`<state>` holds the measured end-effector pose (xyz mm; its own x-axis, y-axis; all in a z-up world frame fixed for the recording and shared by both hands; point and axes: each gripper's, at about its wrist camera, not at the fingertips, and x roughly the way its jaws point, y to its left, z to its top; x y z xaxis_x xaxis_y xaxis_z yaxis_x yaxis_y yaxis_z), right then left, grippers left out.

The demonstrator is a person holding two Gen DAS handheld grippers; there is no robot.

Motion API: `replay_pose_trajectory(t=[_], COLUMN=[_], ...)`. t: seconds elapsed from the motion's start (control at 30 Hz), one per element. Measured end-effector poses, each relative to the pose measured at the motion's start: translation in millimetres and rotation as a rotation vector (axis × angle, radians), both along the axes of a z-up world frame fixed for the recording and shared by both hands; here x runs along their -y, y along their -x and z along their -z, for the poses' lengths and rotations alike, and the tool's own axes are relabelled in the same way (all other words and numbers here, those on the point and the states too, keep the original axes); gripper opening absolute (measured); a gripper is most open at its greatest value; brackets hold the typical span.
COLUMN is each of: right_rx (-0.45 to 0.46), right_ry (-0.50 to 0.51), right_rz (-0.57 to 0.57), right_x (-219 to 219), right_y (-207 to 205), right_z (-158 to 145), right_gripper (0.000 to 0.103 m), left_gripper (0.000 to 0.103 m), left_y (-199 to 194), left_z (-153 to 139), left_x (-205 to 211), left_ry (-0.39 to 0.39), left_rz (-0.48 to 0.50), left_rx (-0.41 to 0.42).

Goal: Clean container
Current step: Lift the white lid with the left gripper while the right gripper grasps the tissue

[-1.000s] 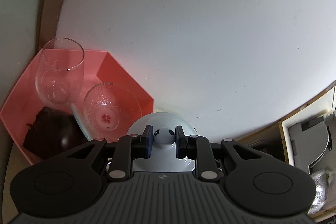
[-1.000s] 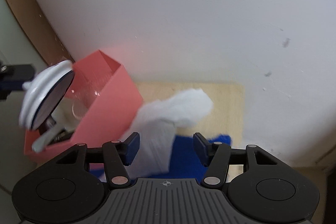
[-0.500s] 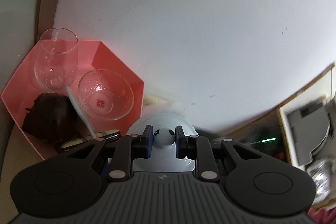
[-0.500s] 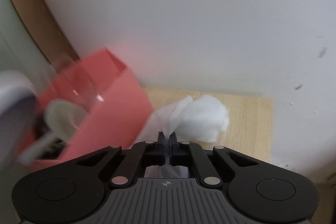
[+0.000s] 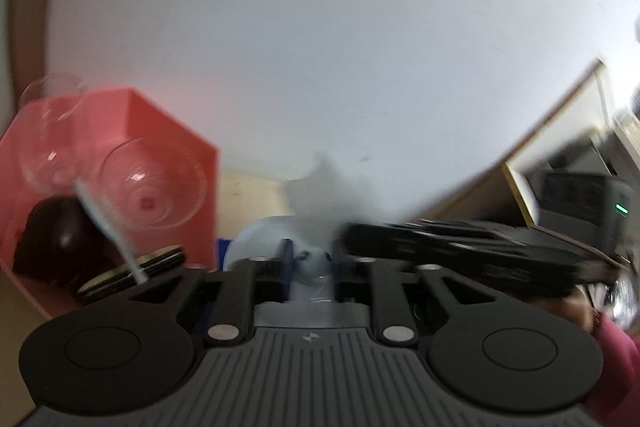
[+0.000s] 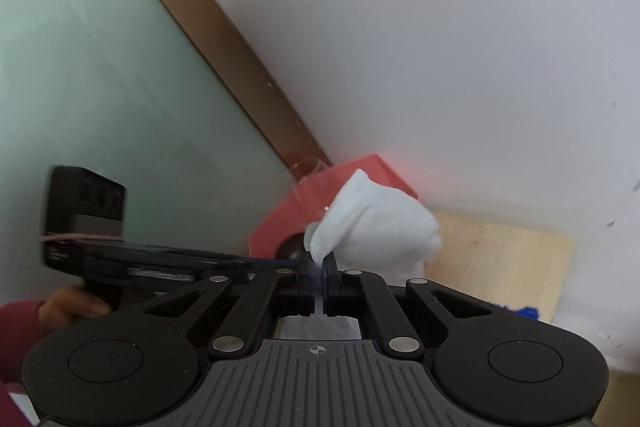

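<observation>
At the far left the salmon-pink hexagonal plastic tray (image 5: 168, 115) keeps its stemless glass (image 5: 48, 131), clear glass bowl (image 5: 152, 183) and dark round pot (image 5: 56, 239), and just right of it the left gripper (image 5: 308, 263) stays clamped on the knob of the pale blue-white ceramic lid (image 5: 256, 239), lifted clear of the tray. A second ago the right gripper (image 6: 318, 267) stood open over the crumpled white wiping cloth (image 6: 376, 219). It has since pinched a corner, raised it off the pale wooden tabletop (image 6: 500, 251) and swung it beside the lid, so wiping looks imminent.
</observation>
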<state>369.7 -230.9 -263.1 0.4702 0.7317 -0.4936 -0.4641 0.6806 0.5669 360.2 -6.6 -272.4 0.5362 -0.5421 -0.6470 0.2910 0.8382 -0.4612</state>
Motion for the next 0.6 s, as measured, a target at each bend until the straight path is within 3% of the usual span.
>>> replay_pose_trajectory(t=[0.1,0.2,0.3,0.5,0.57,0.6], right_rx=[-0.007,-0.025,-0.048,-0.206,-0.235,-0.237], right_ry=[-0.005,-0.044,-0.039,0.007,0.015,0.025], right_rz=[0.011,0.018,0.028,0.098,0.088,0.084], right_x=[-5,-5,-6,2,0,-1], right_y=[-8,-17,-25,-14,-5,0], right_z=[10,22,43,110,123,125], right_gripper=[0.006,0.006,0.006,0.006,0.006,0.006], left_gripper=[0.001,0.001,0.001,0.002,0.009,0.023], left_y=[0,-7,-4,9,9,8], left_z=[-9,18,55,103,107,107], left_x=[7,11,14,10,6,5], left_ry=[-0.002,-0.038,-0.143,-0.199,-0.189,-0.189], left_rz=[0.044,0.061,0.067,0.057,0.028,0.016], left_rx=[0.025,-0.028,-0.069,-0.151,-0.147,-0.146])
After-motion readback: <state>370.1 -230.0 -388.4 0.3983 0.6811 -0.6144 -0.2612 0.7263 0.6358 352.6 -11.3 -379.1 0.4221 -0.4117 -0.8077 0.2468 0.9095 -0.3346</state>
